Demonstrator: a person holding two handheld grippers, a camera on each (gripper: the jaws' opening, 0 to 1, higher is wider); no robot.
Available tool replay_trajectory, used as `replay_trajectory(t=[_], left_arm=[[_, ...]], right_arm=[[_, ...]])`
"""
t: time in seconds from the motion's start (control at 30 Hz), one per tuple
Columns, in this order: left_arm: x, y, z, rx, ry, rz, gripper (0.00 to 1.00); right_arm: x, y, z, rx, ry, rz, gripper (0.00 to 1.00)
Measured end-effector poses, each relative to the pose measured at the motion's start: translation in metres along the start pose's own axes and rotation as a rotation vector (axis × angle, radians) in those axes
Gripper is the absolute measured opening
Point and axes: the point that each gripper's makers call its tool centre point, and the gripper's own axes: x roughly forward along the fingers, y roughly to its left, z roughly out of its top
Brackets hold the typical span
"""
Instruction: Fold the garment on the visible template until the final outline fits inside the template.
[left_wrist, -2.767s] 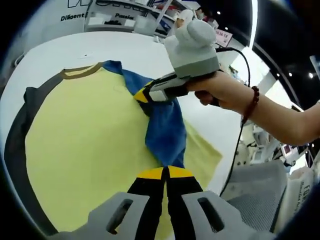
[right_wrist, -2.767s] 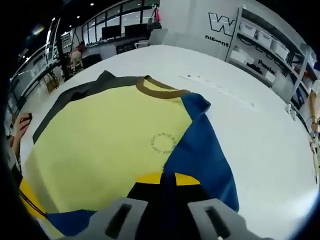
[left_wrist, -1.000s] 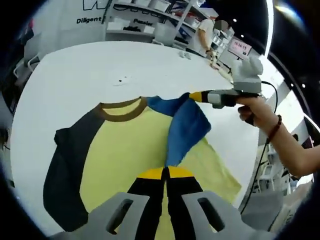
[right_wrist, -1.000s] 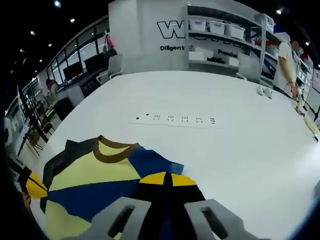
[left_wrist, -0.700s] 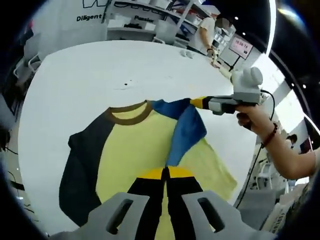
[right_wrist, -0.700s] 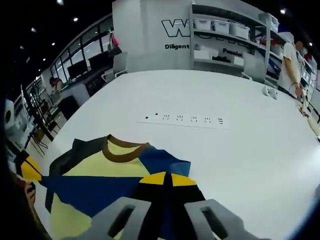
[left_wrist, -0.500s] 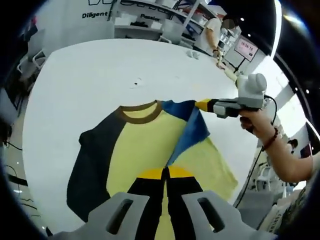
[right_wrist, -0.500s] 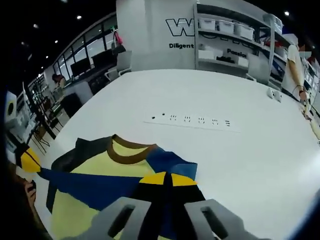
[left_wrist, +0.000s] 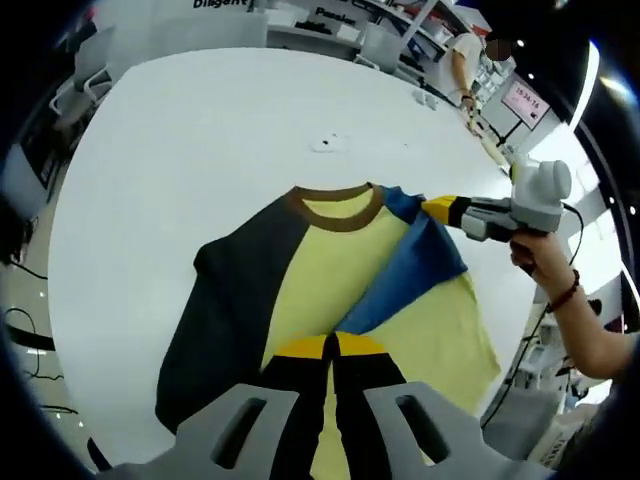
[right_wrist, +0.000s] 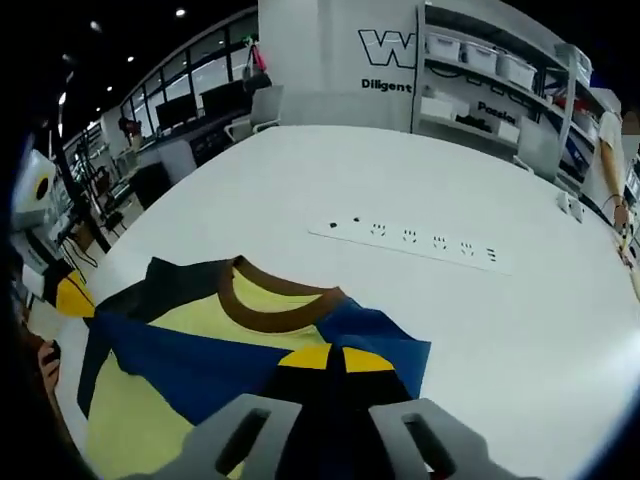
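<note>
Left gripper view: garment (left_wrist: 300, 290) lies flat on the white table (left_wrist: 180, 150), yellow body, dark sleeve at one side. Left gripper (left_wrist: 330, 348) is clamped on the tip of the blue sleeve (left_wrist: 410, 280), stretched taut to the right gripper (left_wrist: 440, 208), which pinches its shoulder end. Risk, as a judgement: uneven pull between the two would drag the whole shirt askew, or a corner slips free and the fold creases.

Right gripper view: right gripper (right_wrist: 330, 357) closed on blue cloth beside the brown collar (right_wrist: 275, 305). This view adds a power strip (right_wrist: 420, 242) beyond the shirt; no template outline can be made out.
</note>
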Motion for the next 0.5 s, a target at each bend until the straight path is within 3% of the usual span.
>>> replay_trajectory(t=[0.2, 0.3, 0.33, 0.37, 0.5], left_arm=[[0.020, 0.015, 0.002, 0.003, 0.016, 0.020, 0.00], [0.034, 0.026, -0.003, 0.060, 0.047, 0.065, 0.01], [0.037, 0.027, -0.002, 0.075, 0.040, 0.071, 0.01], [0.040, 0.032, 0.008, 0.123, -0.009, 0.087, 0.01], [0.044, 0.040, 0.014, 0.151, -0.033, 0.124, 0.02]], right_arm=[[0.018, 0.000, -0.009, -0.017, -0.022, -0.005, 0.00], [0.022, -0.003, -0.006, -0.024, -0.061, -0.009, 0.00], [0.022, -0.004, -0.006, -0.039, -0.065, -0.013, 0.00], [0.022, -0.005, -0.006, -0.041, -0.069, -0.014, 0.00], [0.023, -0.006, 0.000, 0.003, -0.100, 0.014, 0.06]])
